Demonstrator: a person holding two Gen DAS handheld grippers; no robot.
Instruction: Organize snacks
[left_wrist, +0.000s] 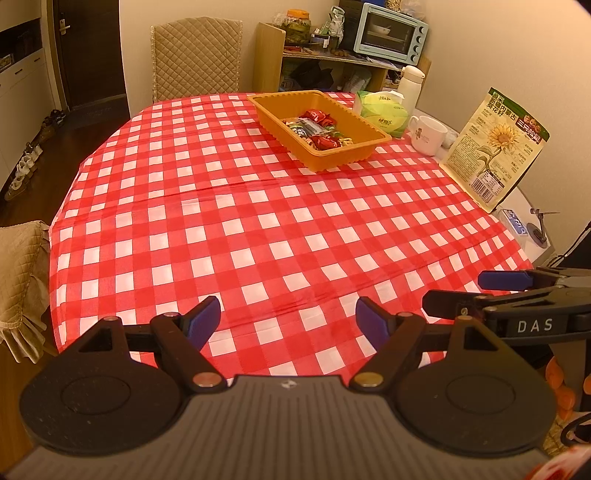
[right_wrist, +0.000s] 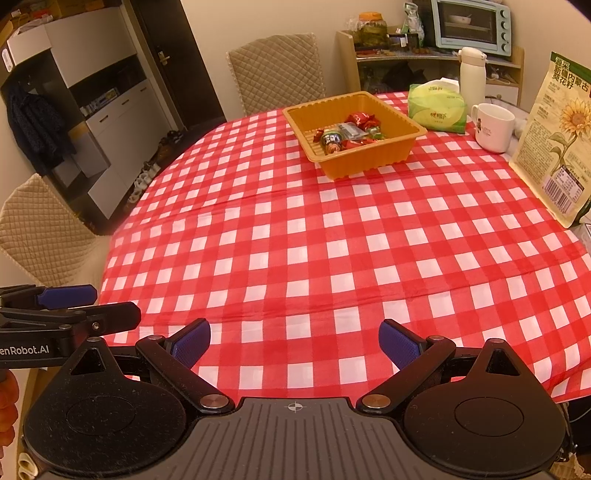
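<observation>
Both grippers hover at the near edge of the checked tablecloth (left_wrist: 258, 221), the left gripper (left_wrist: 288, 321) and right gripper (right_wrist: 294, 343) with jaws apart and empty. Wide bare cloth lies before them. The orange tray (left_wrist: 343, 155) of snacks (left_wrist: 317, 127) sits far across, wrappers hard to read. Only the right view shows the dark coat (right_wrist: 33, 125).

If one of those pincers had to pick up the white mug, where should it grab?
Probably the rim of the white mug, one finger inside, one outside, coming from above. It stands upright, mouth open, and the tissue pack and sunflower seed bag crowd its sides.
</observation>
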